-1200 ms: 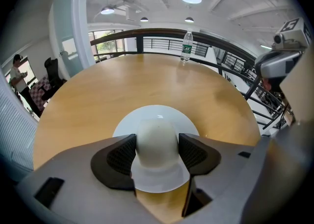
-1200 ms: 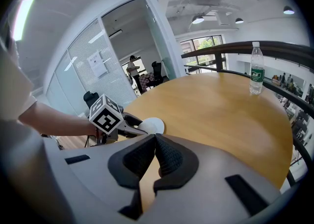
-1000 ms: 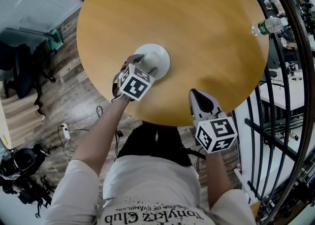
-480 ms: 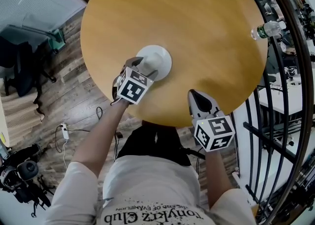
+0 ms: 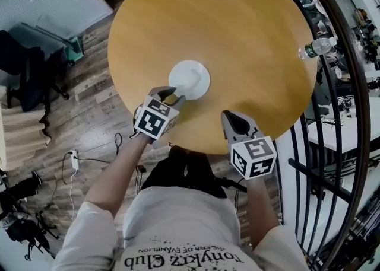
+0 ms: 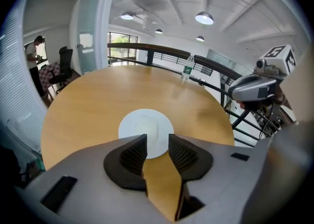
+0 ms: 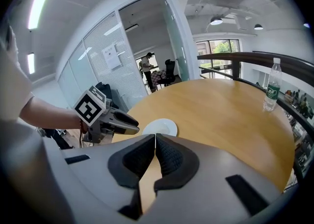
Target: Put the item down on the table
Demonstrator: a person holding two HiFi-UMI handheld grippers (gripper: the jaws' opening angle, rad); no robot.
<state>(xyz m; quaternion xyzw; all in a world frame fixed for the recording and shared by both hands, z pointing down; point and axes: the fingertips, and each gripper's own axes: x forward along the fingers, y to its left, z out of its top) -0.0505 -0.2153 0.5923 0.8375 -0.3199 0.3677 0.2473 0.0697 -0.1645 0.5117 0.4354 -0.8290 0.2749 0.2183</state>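
Left hand-held gripper (image 5: pixel 168 93) backed off one plate (image 5: pixel 191 80), empty jaws closing

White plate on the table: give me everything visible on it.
The white round plate lies flat on the round wooden table, near the person's edge. It looks smooth and ceramic, with a wide rim around a shallow centre that looks faintly cream. Nothing shows on it, and only the table seems to touch it.

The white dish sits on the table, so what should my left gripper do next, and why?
Probably draw the left gripper back toward the table edge. The white dish lies flat there, clear of its jaws, which have just been closing with nothing between them.
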